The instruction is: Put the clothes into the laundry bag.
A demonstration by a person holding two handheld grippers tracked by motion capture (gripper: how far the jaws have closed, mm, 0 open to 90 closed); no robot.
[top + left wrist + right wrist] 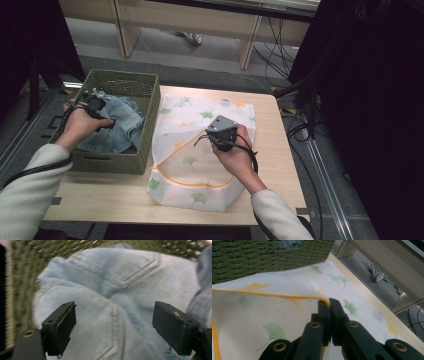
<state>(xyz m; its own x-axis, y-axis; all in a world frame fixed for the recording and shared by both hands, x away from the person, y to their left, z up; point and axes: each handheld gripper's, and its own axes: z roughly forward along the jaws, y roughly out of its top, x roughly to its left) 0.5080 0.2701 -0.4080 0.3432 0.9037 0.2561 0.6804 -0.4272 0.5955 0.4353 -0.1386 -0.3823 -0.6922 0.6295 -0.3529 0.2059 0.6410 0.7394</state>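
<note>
A: Nearest the lens in the right gripper view, the right gripper (329,305) has its two black jaws pressed together, pinching the orange-trimmed edge of the white mesh bag (274,312)

B: Is that the leaf-printed one?

A: Yes, green and orange ginkgo leaves. In the high view the mesh bag (190,165) lies flat on the wooden table (277,150), and the right gripper (216,134) holds its opening edge raised near the bag's middle

B: And the other hand?

A: The left gripper (106,111) is over the green woven basket (117,162) at the table's left edge, just beside the bag. Its jaws stand spread wide; in the left gripper view one pad sits on each side of the frame, with the light blue jeans (117,290) beyond them

B: Touching the denim?

A: I cannot tell; the pads are close above it, nothing is pinched

B: Where are the jeans exactly?

A: Crumpled inside the basket (20,285), a back pocket and seams facing up. The jeans (120,127) fill most of it
</note>
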